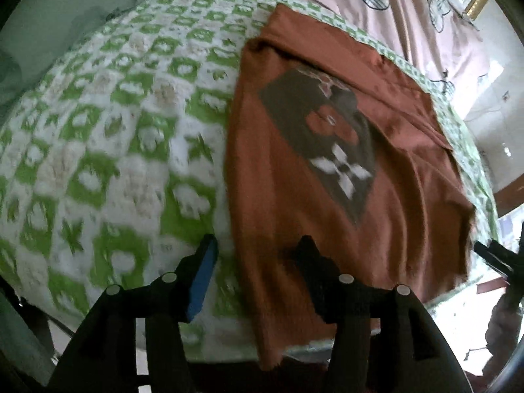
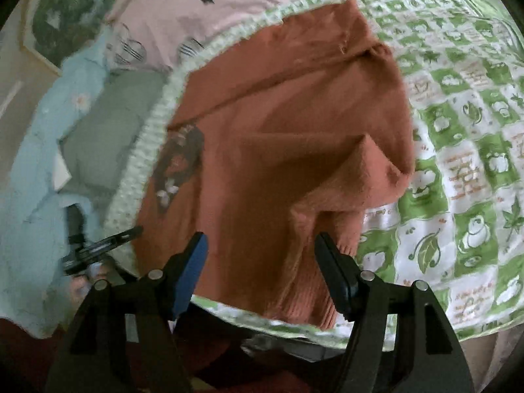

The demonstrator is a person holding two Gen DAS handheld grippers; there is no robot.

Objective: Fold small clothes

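While the rust-brown knitted top with a grey flower print (image 1: 327, 163) lies spread on the green-and-white patterned blanket (image 1: 114, 131) over the bed, both grippers hover at its near edge with nothing between their fingers. The left gripper (image 1: 255, 255) stands released, its blue-padded finger (image 1: 203, 278) over bare blanket and the other over the garment's side edge. The right gripper (image 2: 260, 255) is likewise parted and empty, straddling the ribbed hem, with a folded-over flap (image 2: 344, 170) just beyond it. The top's long axis runs away from the person, toward the pink sheet with checked hearts (image 1: 409, 6). I judge each hand equally near its own side, so the next fold likely calls for gripping the hem corners.
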